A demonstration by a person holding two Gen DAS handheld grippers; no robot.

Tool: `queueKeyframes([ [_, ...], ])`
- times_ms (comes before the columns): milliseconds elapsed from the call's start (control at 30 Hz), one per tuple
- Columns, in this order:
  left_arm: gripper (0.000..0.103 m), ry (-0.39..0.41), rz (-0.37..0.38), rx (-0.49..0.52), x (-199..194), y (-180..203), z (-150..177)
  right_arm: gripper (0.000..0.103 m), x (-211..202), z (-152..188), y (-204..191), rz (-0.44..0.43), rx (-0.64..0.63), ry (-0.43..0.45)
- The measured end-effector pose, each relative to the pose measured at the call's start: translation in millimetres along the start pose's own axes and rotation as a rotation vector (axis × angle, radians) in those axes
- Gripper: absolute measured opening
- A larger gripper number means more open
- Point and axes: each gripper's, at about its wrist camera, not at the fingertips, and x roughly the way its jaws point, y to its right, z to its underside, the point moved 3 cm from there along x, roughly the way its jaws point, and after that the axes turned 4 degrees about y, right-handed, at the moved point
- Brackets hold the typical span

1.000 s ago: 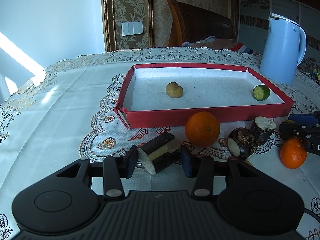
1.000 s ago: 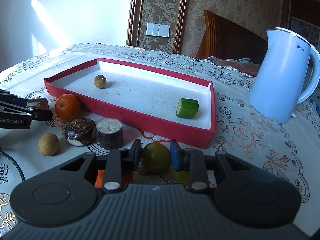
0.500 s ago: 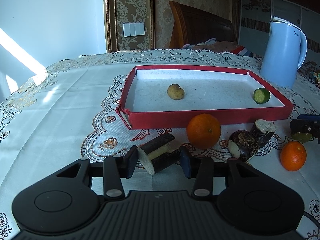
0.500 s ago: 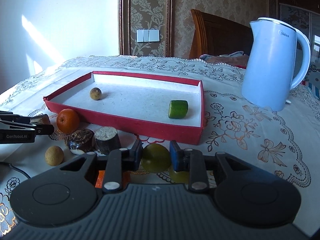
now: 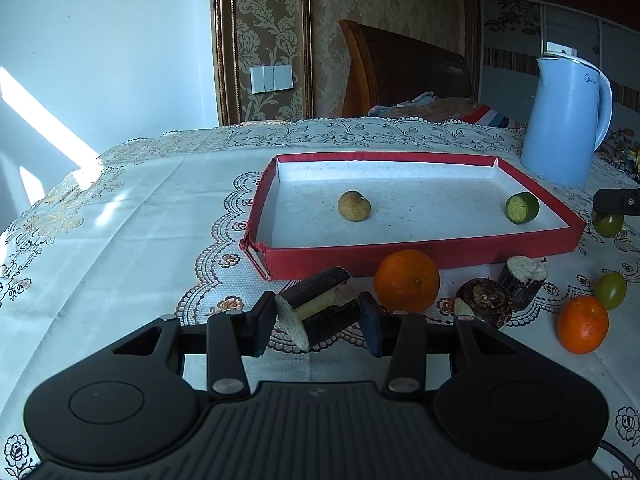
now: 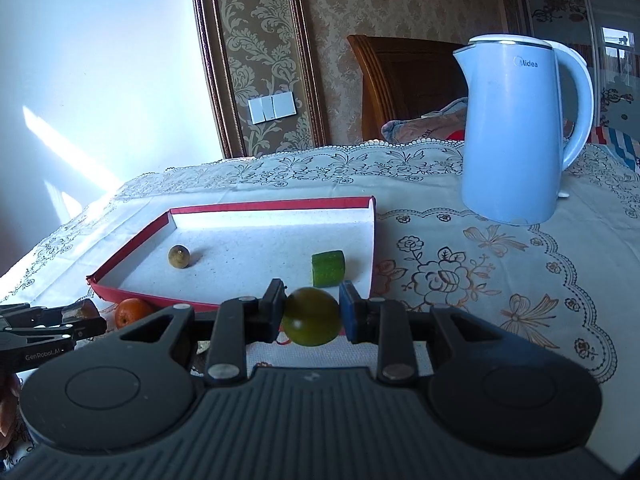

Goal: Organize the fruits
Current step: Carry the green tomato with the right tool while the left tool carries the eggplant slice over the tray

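Observation:
A red tray (image 5: 420,250) with a white floor holds a small brown fruit (image 5: 353,206) and a green cucumber piece (image 5: 521,208); the tray (image 6: 236,209) shows in the right wrist view too. My left gripper (image 5: 318,316) is shut on a dark sugarcane piece (image 5: 320,308) just in front of the tray's near left corner. My right gripper (image 6: 312,314) is shut on a green round fruit (image 6: 311,316) and holds it raised at the tray's near right side. That fruit also shows in the left wrist view (image 5: 608,224).
In front of the tray lie an orange (image 5: 406,280), a dark round fruit (image 5: 484,307), a sugarcane stub (image 5: 522,276), a second orange (image 5: 582,324) and a green fruit (image 5: 610,290). A blue kettle (image 6: 520,128) stands at the back right. The table wears a lace cloth.
My right gripper has lifted the green fruit off the cloth and moved toward the tray's right side. My left gripper has risen slightly with the sugarcane piece.

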Motion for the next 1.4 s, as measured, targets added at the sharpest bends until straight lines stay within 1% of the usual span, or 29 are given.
queueKeyframes([
  [267,0.044,0.004,0.003,-0.011,-4,-3,-7,0.028,16,-3,-17,-0.03,-0.023,-0.007],
  [367,0.044,-0.005,0.017,-0.023,-5,-5,-12,0.028,22,-5,-22,-0.033,-0.03,-0.01],
  [667,0.044,-0.01,0.02,-0.021,8,4,-36,0.028,43,-23,-34,-0.012,-0.071,0.009],
  [833,0.044,0.001,0.02,-0.027,29,12,-53,0.028,67,-33,-38,0.014,-0.074,0.008],
  [967,0.044,-0.011,0.02,-0.042,55,18,-63,0.028,88,-36,-39,0.04,-0.072,-0.011],
  [1133,0.044,-0.025,-0.006,-0.052,81,21,-69,0.028,116,-35,-39,0.069,-0.069,-0.043],
  [1400,0.044,-0.018,-0.038,-0.056,102,21,-75,0.028,148,-32,-35,0.102,-0.05,-0.095],
])
